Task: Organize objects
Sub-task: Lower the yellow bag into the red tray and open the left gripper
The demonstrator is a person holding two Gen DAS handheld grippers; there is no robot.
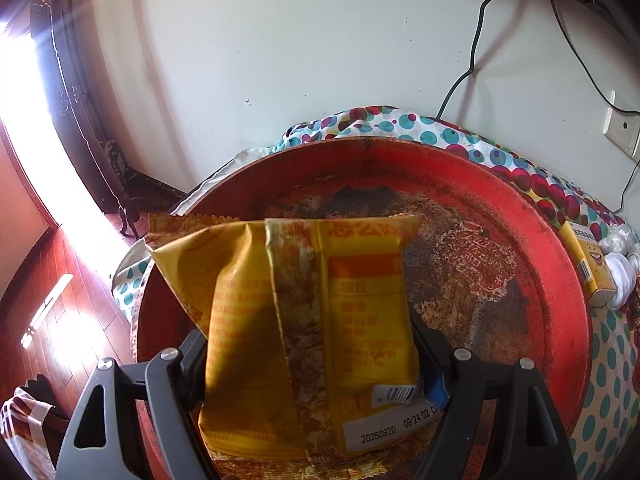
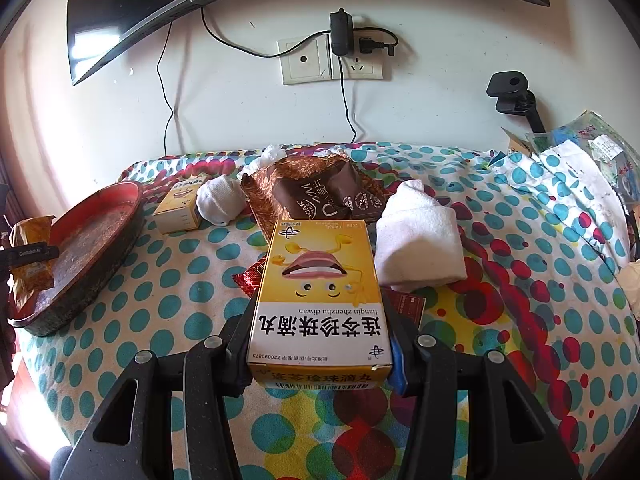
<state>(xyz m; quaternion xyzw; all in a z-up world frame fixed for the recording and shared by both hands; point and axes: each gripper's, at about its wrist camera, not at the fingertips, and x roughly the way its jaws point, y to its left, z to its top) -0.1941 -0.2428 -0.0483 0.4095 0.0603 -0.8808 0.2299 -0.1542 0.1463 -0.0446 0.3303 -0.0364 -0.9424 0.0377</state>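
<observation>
My left gripper (image 1: pixel 312 344) is shut on a yellow snack packet (image 1: pixel 304 320) and holds it over the near part of a worn round red tray (image 1: pixel 520 240). In the right wrist view the tray (image 2: pixel 92 240) sits at the table's left edge, with the packet (image 2: pixel 30 256) beside it. My right gripper (image 2: pixel 320 320) is shut on a yellow medicine box (image 2: pixel 320 292) with a cartoon mouth, held above the polka-dot tablecloth (image 2: pixel 168 280).
A second yellow box (image 2: pixel 180 206), a balled white sock (image 2: pixel 220 200), a folded white cloth (image 2: pixel 420 236), brown snack packets (image 2: pixel 320 196) and a red wrapper (image 2: pixel 250 278) lie on the cloth. Cables and a wall socket (image 2: pixel 332 60) are behind. Clutter is piled at the right (image 2: pixel 580 148).
</observation>
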